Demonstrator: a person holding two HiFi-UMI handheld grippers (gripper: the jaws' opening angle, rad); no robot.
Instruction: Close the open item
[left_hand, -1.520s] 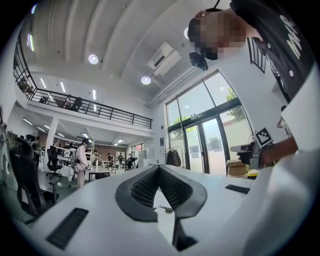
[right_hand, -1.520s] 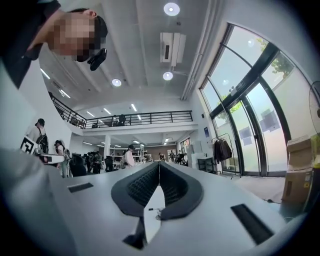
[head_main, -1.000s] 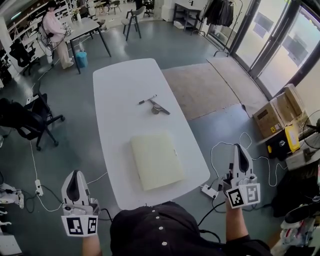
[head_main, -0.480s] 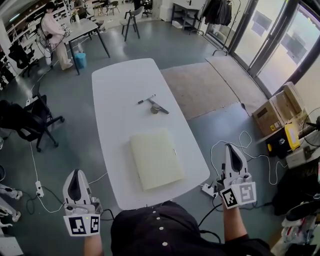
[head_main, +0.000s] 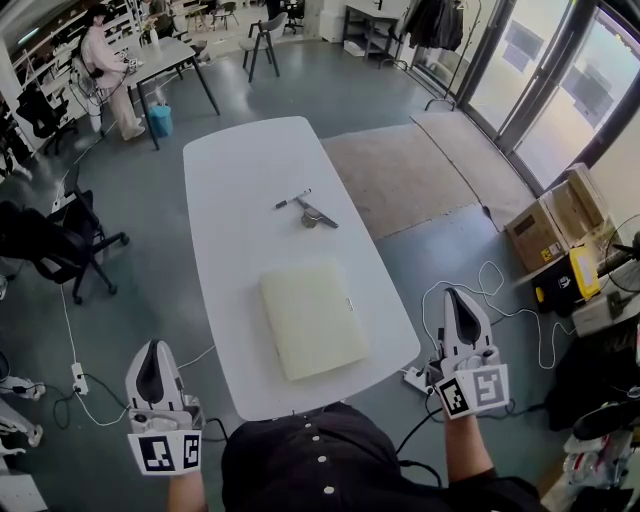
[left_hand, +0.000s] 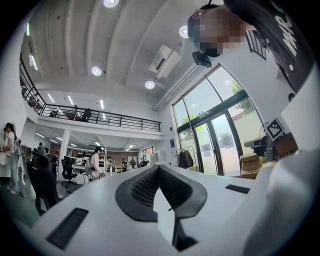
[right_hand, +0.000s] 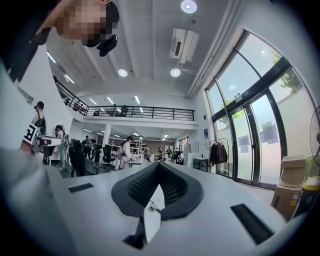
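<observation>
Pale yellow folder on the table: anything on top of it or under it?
Nothing lies on the pale yellow folder; it rests flat on the white table. Anything inside or beneath it is covered.

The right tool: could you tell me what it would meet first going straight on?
Nothing close, it seems: the right tool points past the right edge of the table into open room, though depth is unclear.

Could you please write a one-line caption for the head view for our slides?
Shut, the left gripper and right gripper flank the white table at its near end; cream folder lies closed.
</observation>
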